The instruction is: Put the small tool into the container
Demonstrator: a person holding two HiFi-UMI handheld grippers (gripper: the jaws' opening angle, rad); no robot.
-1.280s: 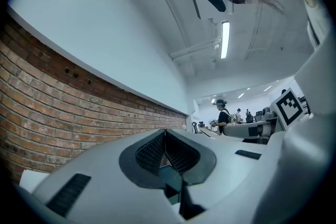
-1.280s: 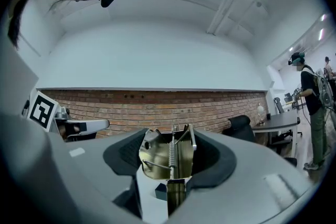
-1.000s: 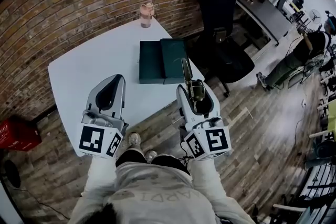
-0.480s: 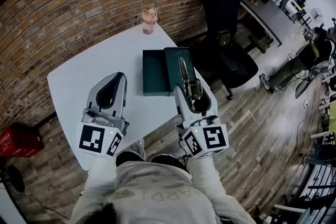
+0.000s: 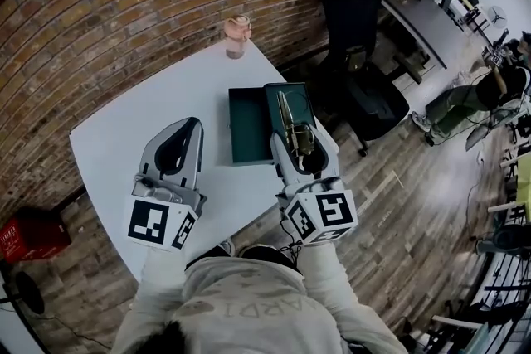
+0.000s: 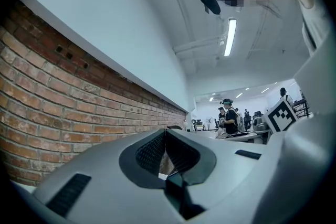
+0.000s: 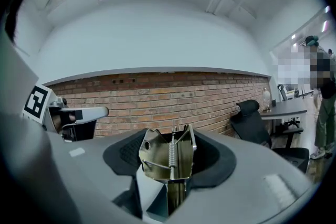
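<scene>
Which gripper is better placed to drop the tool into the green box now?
Right. The right gripper holds the metal tool in its fingers, above the open green box. The left gripper is shut, empty, and off to the side over the table.

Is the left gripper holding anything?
No, the left gripper has its jaws pressed together with nothing between them.

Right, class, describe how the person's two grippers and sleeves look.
The left gripper and right gripper are light grey, tapering shells with dark ribbed pads. Each carries a white cube with black square markers. The sleeves are pale, of a light sweatshirt.
</scene>
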